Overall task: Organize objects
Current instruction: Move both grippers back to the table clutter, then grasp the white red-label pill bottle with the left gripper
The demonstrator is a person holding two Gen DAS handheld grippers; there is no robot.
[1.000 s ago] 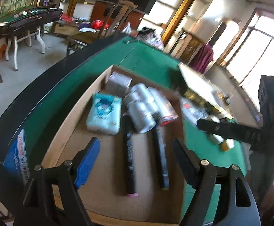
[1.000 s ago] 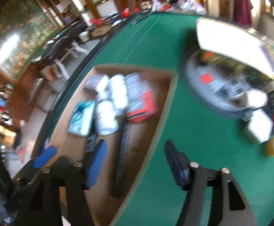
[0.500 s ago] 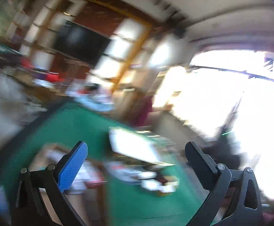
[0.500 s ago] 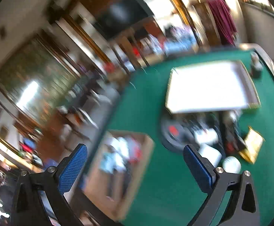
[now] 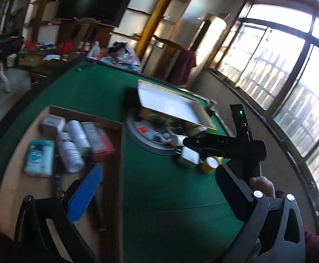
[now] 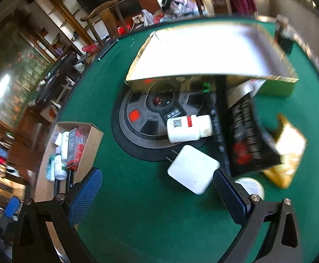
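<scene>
Left gripper (image 5: 159,194): jaws spread wide, nothing between them, over the green table (image 5: 159,197) at the right edge of the cardboard box (image 5: 28,197). The jaws have just been opening

Right gripper (image 6: 157,194): jaws spread wide, empty, over bare green felt just short of the loose items. These jaws have also just been opening. From the left wrist camera it shows as a black body held in a hand (image 5: 262,185)

Cardboard box: low, open-topped, at the table's left. Holds a teal packet (image 5: 40,157), white bottles (image 5: 71,149), a red-and-grey pack (image 5: 98,140), a small grey carton (image 5: 51,122) and dark sticks, blurred

Loose on the table, right of the box:
- white bottle (image 6: 189,128) lying on its side on a round black disc (image 6: 137,129)
- flat white square (image 6: 193,168), just beside the right finger
- tape roll (image 6: 252,187), partly behind that finger
- black packet (image 6: 247,138)
- yellow wrapper (image 6: 286,153), blurred
- gold-edged box lid (image 6: 203,52), tilted over the disc
</scene>
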